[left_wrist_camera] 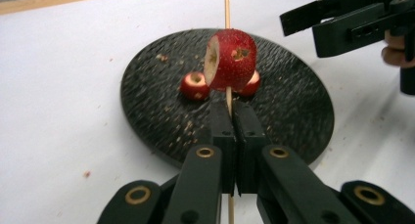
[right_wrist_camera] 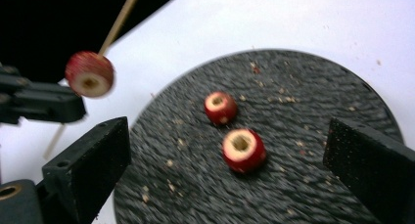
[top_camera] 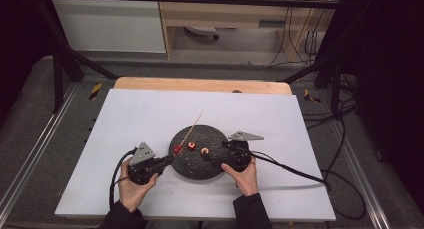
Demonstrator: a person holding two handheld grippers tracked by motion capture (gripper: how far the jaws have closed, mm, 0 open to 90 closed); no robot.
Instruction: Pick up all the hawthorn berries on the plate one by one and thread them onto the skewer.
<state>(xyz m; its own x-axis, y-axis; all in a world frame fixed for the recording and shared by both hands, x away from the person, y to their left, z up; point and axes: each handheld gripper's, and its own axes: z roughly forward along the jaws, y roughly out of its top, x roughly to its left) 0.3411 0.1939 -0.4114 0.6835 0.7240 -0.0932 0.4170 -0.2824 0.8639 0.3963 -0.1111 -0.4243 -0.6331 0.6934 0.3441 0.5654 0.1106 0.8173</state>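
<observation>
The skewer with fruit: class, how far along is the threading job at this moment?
Done: one red fruit piece already sits on the skewer, which the left hand-held gripper clamps. In hand: the right hand-held gripper stands open over the black plate, nothing between its pads. Left: two cored pieces, one nearer and one farther, lie on the plate, not yet threaded.

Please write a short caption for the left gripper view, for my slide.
Left gripper clamps a wooden skewer threaded through a cored red fruit above a black plate.
</observation>
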